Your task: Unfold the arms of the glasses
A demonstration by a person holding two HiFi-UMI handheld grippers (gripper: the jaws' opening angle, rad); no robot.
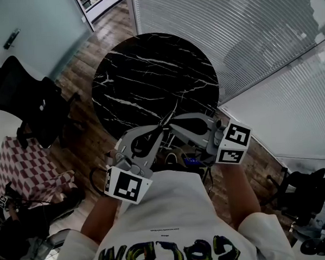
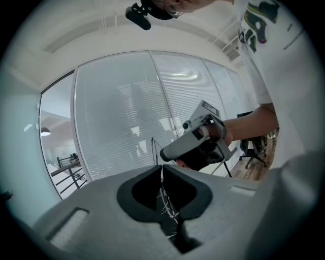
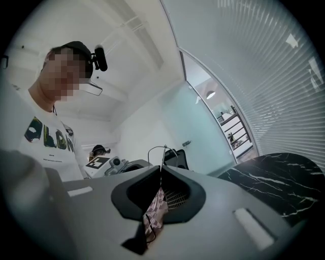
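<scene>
L gripper, R gripper, glasses btwn

A white short-sleeved T-shirt is seen, printed with yellow-green and dark lettering. Black headgear with a small camera is worn. The grey left gripper and right gripper are each fitted with a white, black-marked cube.

We find ourselves in an office: glass partition walls hung with slatted blinds, black swivel chairs on a wood-plank floor, a frosted glass door, and a round black marble desk beside the partitions.
</scene>
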